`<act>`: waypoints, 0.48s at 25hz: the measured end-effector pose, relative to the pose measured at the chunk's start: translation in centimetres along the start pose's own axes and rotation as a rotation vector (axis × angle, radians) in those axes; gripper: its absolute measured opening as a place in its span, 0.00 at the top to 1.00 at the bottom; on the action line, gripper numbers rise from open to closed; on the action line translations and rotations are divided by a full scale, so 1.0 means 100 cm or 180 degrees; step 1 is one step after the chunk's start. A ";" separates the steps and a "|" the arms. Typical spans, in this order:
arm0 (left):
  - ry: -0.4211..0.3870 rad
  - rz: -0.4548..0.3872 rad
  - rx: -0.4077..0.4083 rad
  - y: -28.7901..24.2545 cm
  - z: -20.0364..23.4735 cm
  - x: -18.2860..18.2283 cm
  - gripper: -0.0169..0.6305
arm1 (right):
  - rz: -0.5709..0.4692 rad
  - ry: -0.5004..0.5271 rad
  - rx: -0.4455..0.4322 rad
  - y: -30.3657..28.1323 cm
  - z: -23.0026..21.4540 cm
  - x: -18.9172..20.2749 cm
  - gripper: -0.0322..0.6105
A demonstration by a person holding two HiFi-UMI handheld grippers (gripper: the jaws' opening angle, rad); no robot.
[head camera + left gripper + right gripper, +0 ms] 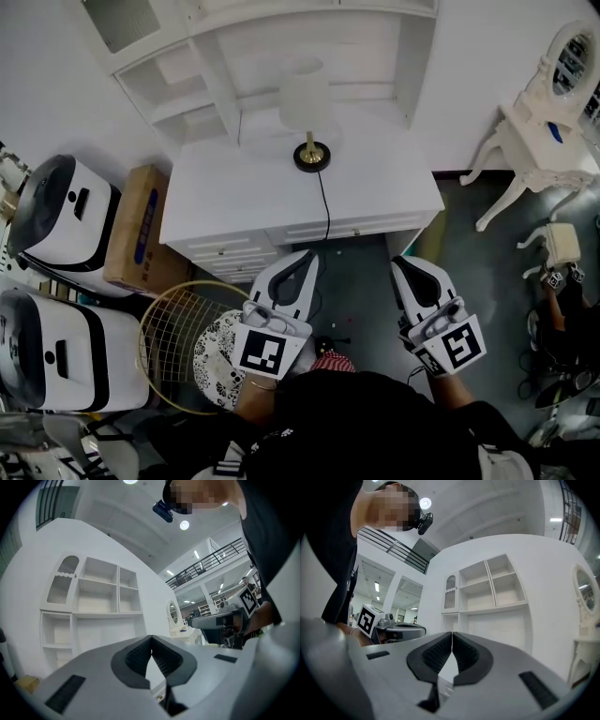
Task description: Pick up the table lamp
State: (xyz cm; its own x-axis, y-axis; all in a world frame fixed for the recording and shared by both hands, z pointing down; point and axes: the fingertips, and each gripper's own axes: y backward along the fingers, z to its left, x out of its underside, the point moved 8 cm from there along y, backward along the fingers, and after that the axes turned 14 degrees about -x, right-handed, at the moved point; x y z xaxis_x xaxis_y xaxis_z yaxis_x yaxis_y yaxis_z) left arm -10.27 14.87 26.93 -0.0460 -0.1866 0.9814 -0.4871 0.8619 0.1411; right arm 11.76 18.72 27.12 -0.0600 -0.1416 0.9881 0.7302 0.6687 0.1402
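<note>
The table lamp (307, 112) stands at the back middle of the white desk (244, 197); it has a pale shade, a brass stem and a round black base. Its black cord (325, 211) runs over the desk's front edge. My left gripper (307, 257) and right gripper (403, 264) are held side by side in front of the desk, short of its front edge, both shut with nothing between the jaws. In the left gripper view my left gripper (151, 641) faces the white shelf unit (93, 602); the lamp is hidden there. My right gripper (452, 637) also faces the shelves.
A white shelf unit (234, 47) rises behind the desk. Left of it sit a cardboard box (136, 230) and white machines (61, 216). A round wire basket (183, 337) lies at the lower left. A white dressing table (539, 122) with a mirror stands at the right.
</note>
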 end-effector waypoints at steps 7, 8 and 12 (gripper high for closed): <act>0.0150 0.0022 -0.0009 -0.002 0.029 0.012 0.96 | 0.0021 0.0029 0.0000 -0.029 0.001 0.007 0.92; 0.0137 0.0025 -0.0004 -0.002 0.033 0.013 0.96 | 0.0013 0.0034 0.0000 -0.032 0.002 0.007 0.92; 0.0293 0.0003 0.0031 -0.004 0.042 0.013 0.96 | -0.0031 -0.0056 -0.0009 -0.043 0.005 0.011 0.92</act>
State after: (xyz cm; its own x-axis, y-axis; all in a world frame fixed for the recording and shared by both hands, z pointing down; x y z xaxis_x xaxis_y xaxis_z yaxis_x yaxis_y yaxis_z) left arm -13.82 12.32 27.65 0.0337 -0.1413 0.9894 -0.4956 0.8573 0.1393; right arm 8.22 16.09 27.63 -0.0792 -0.1353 0.9876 0.7315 0.6652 0.1498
